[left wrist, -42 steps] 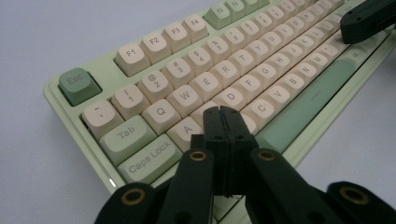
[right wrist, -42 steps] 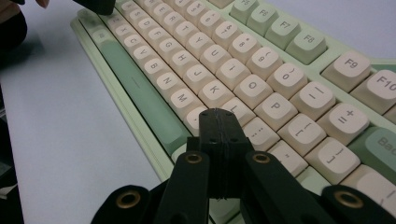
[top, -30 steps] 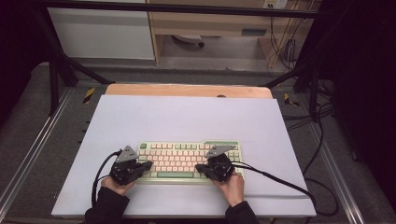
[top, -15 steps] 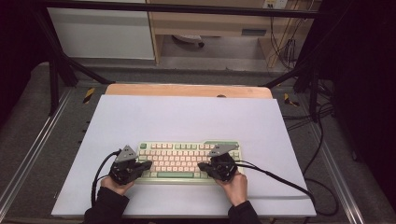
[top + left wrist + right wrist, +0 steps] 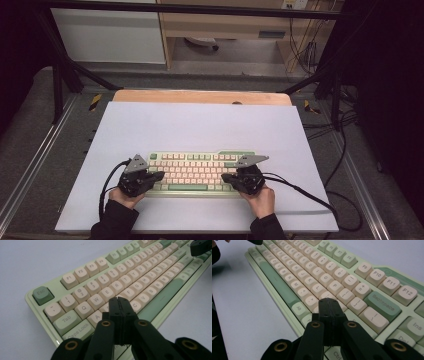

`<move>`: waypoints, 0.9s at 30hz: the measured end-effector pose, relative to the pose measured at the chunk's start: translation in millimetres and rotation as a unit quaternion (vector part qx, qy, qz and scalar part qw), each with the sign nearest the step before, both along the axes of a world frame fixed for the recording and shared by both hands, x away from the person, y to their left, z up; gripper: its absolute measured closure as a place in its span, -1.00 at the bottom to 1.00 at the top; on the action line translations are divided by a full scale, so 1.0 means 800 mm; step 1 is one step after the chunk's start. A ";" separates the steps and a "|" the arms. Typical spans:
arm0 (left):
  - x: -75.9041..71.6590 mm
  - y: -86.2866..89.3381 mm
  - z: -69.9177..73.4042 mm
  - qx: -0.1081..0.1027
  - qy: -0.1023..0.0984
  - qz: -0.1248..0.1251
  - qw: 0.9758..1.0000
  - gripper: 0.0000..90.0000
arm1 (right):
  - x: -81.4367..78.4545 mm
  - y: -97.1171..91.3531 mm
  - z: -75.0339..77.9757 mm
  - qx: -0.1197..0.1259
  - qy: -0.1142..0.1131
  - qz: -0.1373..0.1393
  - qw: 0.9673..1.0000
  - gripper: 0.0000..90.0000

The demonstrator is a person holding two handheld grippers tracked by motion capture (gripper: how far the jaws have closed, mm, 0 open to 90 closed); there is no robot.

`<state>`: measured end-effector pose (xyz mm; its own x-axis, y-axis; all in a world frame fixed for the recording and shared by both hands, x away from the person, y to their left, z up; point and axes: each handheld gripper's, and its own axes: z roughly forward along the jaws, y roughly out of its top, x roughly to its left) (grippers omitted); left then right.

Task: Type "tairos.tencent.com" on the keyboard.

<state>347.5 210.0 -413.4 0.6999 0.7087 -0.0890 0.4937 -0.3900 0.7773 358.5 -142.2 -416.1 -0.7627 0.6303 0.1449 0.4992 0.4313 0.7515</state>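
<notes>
Over the keyboard (image 5: pixel 195 172) — both hand-held grippers, jaws pressed together.

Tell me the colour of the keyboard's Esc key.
The Esc key is darker green, on a pale green keyboard; clearest in the left gripper view.

A pale lavender mat (image 5: pixel 200 125) covered the table, a strip of the wooden tabletop (image 5: pixel 200 96) showing along its far edge. Black cables (image 5: pixel 345 145) trailed beyond its right edge.

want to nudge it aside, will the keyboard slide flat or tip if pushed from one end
The keyboard is low, wide and flat on the sheet, so it should slide, not tip. Its one-piece case probably stays stiff. An end push may swing it round.
</notes>
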 end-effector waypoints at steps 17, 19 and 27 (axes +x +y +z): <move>0.007 -0.030 0.004 0.012 0.002 -0.018 1.000 0.99 | -0.005 -0.014 -0.002 0.000 0.000 -0.004 1.000 1.00; 0.007 -0.033 0.003 0.012 0.002 -0.019 1.000 0.99 | -0.005 -0.014 -0.002 0.001 0.000 -0.004 1.000 1.00; 0.009 -0.040 -0.007 0.014 0.012 -0.024 1.000 0.99 | -0.005 -0.013 -0.003 0.004 -0.001 -0.003 1.000 1.00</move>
